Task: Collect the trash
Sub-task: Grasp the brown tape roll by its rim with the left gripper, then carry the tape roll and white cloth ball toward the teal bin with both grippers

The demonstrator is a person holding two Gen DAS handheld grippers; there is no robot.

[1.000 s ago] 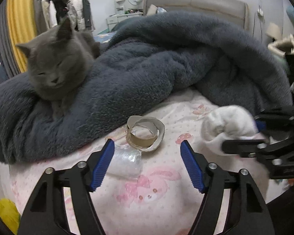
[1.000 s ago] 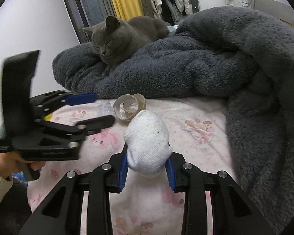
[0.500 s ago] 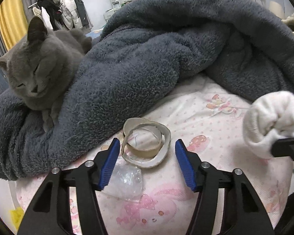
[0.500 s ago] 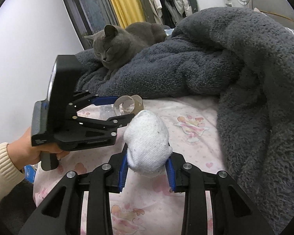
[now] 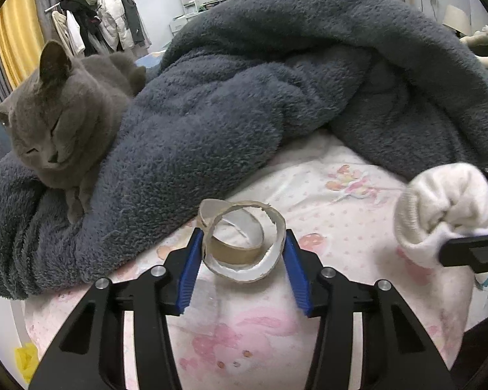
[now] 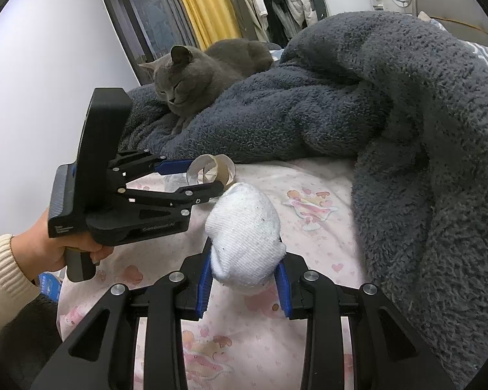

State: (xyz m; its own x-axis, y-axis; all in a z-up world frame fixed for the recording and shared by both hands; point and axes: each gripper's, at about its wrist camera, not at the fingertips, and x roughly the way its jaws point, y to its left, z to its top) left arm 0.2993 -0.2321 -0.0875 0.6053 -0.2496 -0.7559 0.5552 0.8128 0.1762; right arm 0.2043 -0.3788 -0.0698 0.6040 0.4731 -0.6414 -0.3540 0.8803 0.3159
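Note:
An empty cardboard tape roll (image 5: 242, 242) lies on the pink patterned bed sheet (image 5: 341, 214). My left gripper (image 5: 240, 260) has its blue pads on both sides of the roll, touching it. The roll also shows in the right wrist view (image 6: 213, 170), between the left gripper's fingers (image 6: 175, 165). My right gripper (image 6: 244, 279) is shut on a balled white sock (image 6: 244, 237), held above the sheet; the sock shows at the right of the left wrist view (image 5: 445, 214). A clear plastic wrapper (image 5: 205, 295) lies under the left gripper.
A grey cat (image 5: 58, 126) rests with eyes shut on a dark grey fleece blanket (image 5: 276, 81) just behind the roll. The blanket covers the back and right of the bed (image 6: 406, 113). A clothes rack (image 5: 107, 29) and yellow curtain (image 6: 205, 3) stand beyond.
My left gripper has moved forward over the wrapper and closed its pads onto the tape roll. My right gripper has kept hold of the sock.

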